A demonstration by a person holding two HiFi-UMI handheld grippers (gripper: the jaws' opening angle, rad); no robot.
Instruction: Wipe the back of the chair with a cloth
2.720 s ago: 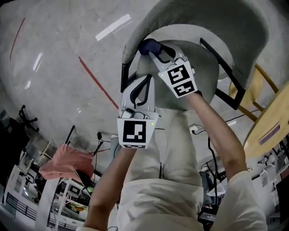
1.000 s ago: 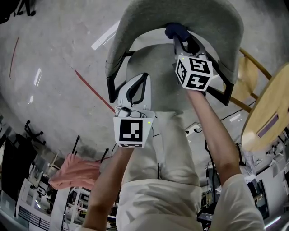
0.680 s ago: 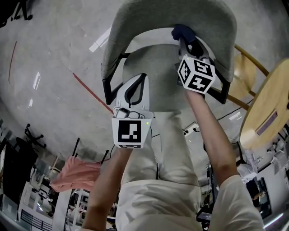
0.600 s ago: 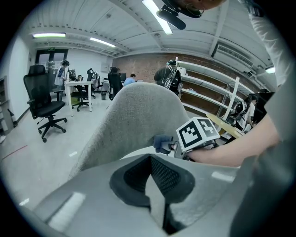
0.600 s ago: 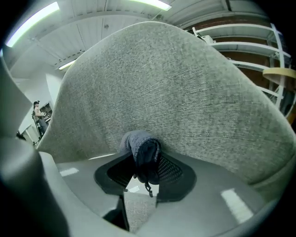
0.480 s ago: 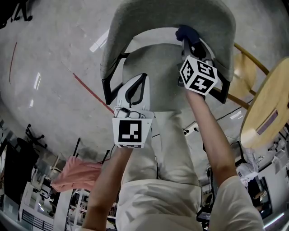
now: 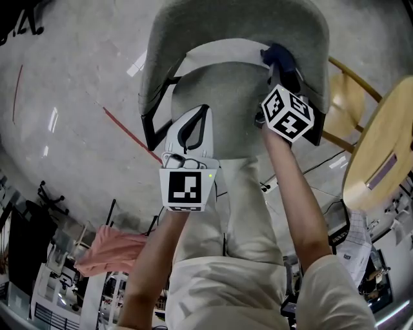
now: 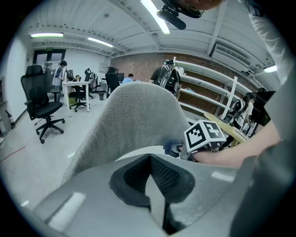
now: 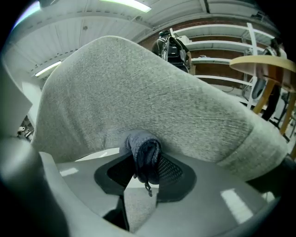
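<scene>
head view: cloth (image 7: 276, 53) in right hand-held gripper (image 7: 284, 69) against chair back (image 7: 226, 19)

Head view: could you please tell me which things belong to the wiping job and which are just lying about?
In the job: grey chair back; dark blue cloth; right gripper, clamped on it.
Lying about or idle: pink fabric; round wooden table; left gripper, shut, empty.

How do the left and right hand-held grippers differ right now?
The right hand-held gripper is clamped on the dark blue cloth; the left hand-held gripper is shut on nothing. The right one presses its cloth against the grey chair back; the left one hangs short of it, touching nothing. Both point toward the chair back.
</scene>
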